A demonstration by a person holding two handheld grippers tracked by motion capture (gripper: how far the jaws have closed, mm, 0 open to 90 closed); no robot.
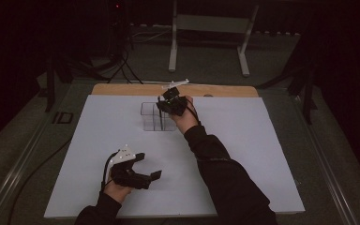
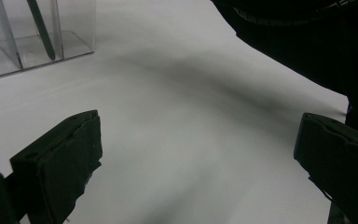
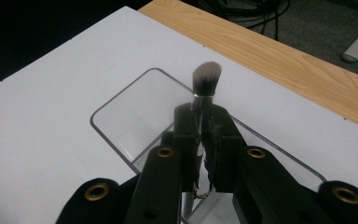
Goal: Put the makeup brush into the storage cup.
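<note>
Between the pads of the right gripper (image 3: 200, 140), clamped tight, stands a makeup brush (image 3: 206, 79), bristles up, its handle inside the clear plastic organizer (image 3: 116, 100) directly beneath. Well nearer the person, the left gripper (image 1: 147, 168) hovers with jaws wide over the white mat (image 1: 243, 140).

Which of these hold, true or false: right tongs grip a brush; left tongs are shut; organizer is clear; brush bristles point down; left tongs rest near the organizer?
1. Right tongs grip a brush: true.
2. Left tongs are shut: false, the jaws stand wide apart with nothing between them.
3. The organizer is clear: true.
4. Bristles point down: false, they stick up above the jaws.
5. Left tongs rest near the organizer: false, they are at the near edge of the white sheet, well apart from it.
</note>
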